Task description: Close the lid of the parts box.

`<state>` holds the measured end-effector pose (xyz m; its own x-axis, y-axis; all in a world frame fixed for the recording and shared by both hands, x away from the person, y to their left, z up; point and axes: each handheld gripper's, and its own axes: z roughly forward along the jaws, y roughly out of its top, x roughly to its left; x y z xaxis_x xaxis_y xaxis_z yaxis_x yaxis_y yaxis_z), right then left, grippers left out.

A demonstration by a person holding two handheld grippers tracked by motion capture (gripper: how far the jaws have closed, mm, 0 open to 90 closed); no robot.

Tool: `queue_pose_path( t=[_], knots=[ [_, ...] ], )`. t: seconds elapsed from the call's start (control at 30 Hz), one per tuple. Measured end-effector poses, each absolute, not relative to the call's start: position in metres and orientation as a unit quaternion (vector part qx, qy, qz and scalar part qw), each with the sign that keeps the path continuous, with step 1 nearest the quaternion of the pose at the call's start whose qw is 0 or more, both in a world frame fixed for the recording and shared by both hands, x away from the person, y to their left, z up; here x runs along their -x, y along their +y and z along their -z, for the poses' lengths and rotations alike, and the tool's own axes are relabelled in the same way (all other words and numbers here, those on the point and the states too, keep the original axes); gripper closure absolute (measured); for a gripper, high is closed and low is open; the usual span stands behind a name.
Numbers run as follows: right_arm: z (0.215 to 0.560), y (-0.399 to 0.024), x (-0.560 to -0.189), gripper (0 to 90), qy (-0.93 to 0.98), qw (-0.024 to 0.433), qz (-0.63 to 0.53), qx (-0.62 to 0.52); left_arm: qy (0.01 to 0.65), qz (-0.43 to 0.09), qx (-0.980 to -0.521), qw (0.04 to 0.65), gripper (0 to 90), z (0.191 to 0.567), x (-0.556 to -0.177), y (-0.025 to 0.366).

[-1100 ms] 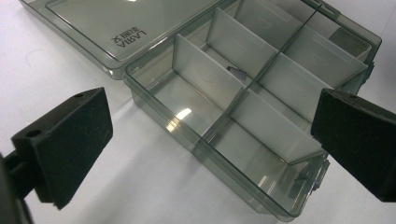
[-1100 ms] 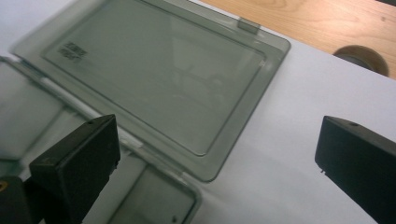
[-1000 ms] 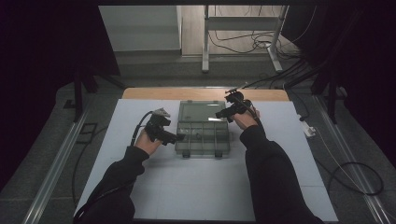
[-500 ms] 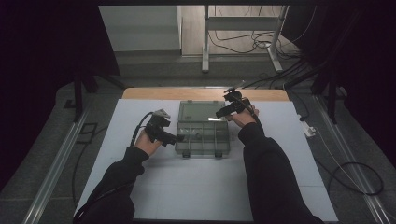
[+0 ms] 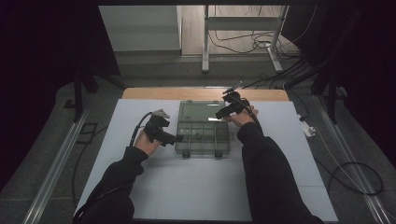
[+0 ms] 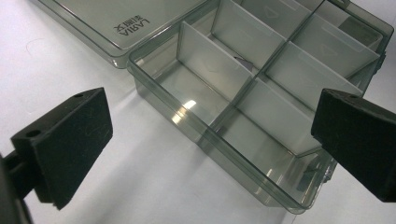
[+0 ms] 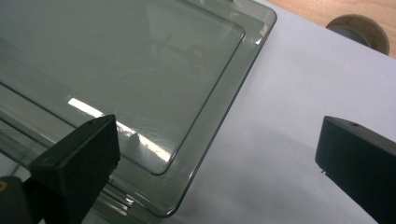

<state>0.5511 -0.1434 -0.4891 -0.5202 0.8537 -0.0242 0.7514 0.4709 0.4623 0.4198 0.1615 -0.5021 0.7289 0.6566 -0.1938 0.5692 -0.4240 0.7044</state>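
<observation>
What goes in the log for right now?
box: open, lid flat | left claw: open, at box | right claw: open, at lid

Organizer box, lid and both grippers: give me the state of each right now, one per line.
Organizer box: open, upright on the white mat, divided compartments look empty.
Lid: folded back flat on the mat at the far side of the box.
Left gripper: open, holding nothing, at the left edge of the box.
Right gripper: open, holding nothing, over the right corner of the lid.
</observation>
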Motion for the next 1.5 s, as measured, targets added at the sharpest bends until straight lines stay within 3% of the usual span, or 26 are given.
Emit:
queue_pose_path(
  t=[0.13, 0.53, 0.9, 1.3, 1.5],
  knots=[
    [0.490, -0.142, -0.551, 9.6, 0.849, 0.131, -0.193, -0.473, 0.364, -0.054, -0.843, 0.393, 0.0, 0.502, -0.420, 0.162],
    [0.484, -0.141, -0.550, 53.6, 0.849, 0.126, -0.188, -0.478, 0.361, -0.053, -0.845, 0.391, 0.0, 0.502, -0.420, 0.160],
    [0.485, -0.140, -0.556, 78.6, 0.818, 0.105, -0.189, -0.533, 0.361, -0.061, -0.852, 0.375, 0.0, 0.503, -0.420, 0.157],
    [0.484, -0.141, -0.558, 87.1, 0.743, 0.065, -0.205, -0.634, 0.386, -0.071, -0.844, 0.367, 1.1, 0.499, -0.431, 0.168],
    [0.482, -0.141, -0.554, 87.5, 0.739, 0.078, -0.219, -0.632, 0.411, -0.061, -0.832, 0.369, 21.9, 0.494, -0.445, 0.179]
  ],
)
